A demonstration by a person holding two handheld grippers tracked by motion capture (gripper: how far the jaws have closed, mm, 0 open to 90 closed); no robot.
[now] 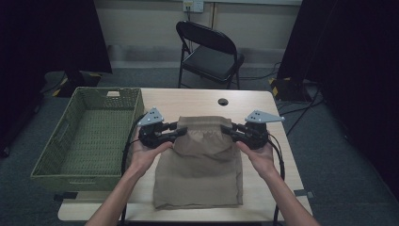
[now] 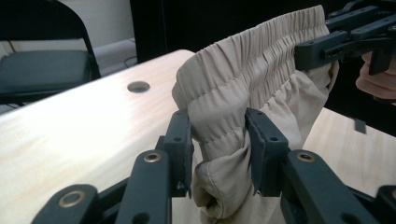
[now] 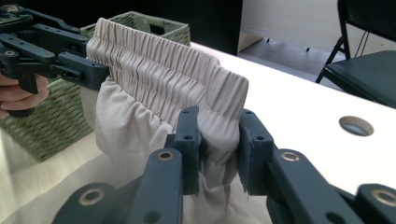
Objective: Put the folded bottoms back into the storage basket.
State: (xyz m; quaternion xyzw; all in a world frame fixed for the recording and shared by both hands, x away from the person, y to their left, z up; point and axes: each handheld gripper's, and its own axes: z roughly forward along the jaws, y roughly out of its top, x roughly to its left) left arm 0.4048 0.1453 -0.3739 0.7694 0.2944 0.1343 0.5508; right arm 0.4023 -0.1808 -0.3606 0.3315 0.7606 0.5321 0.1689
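Observation:
A beige garment (image 1: 200,160) with an elastic waistband (image 2: 252,60) lies on the wooden table (image 1: 188,101), its waist end lifted at the far side. My left gripper (image 1: 181,132) is shut on the left end of the waistband; in the left gripper view its pads (image 2: 184,144) pinch the gathered cloth. My right gripper (image 1: 227,130) is shut on the right end, and the right gripper view shows the fold pressed between its jaws (image 3: 217,140). The waistband (image 3: 163,60) hangs stretched between the two grippers. The legs of the garment rest flat toward the near edge.
A green woven basket (image 1: 51,155), with nothing in it, stands along the table's left side, close to my left hand. A round cable hole (image 1: 223,101) sits near the far edge. A black folding chair (image 1: 211,56) stands behind the table.

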